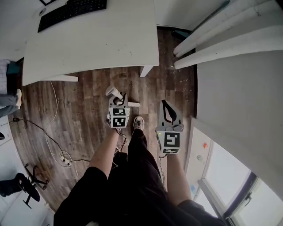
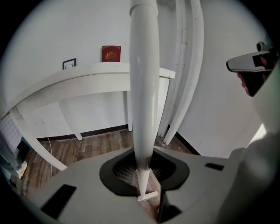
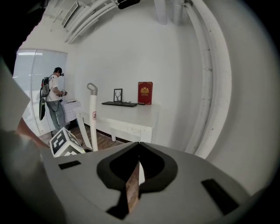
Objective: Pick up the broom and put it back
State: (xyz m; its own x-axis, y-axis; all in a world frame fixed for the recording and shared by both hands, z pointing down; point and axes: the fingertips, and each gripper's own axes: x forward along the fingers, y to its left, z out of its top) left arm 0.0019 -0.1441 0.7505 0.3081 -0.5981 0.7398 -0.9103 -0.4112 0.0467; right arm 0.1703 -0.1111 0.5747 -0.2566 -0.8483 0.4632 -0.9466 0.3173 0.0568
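The brown wooden floor (image 1: pixel 84 114) runs under the big white flat-topped desk (image 1: pixel 88 39). Just past the desk's front edge, the left gripper (image 2: pixel 146 190) squeezes the long white broom (image 2: pixel 143 87) and holds it upright, probably to carry it back. The right gripper (image 3: pixel 136 173) has its jaws pressed together on nothing.

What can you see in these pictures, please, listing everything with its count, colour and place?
broom: one, white, handle in the left gripper
desk: one, white, against the wall
keyboard: one, black, on the desk
box: one, red, upright on the desk
picture frame: one, dark, beside the box
pipes: several, white, along the wall
power strip: one, white, on the wooden floor
other person: one, white top, near the window
left gripper: one, grey, shut on the broom
right gripper: one, grey, shut, empty
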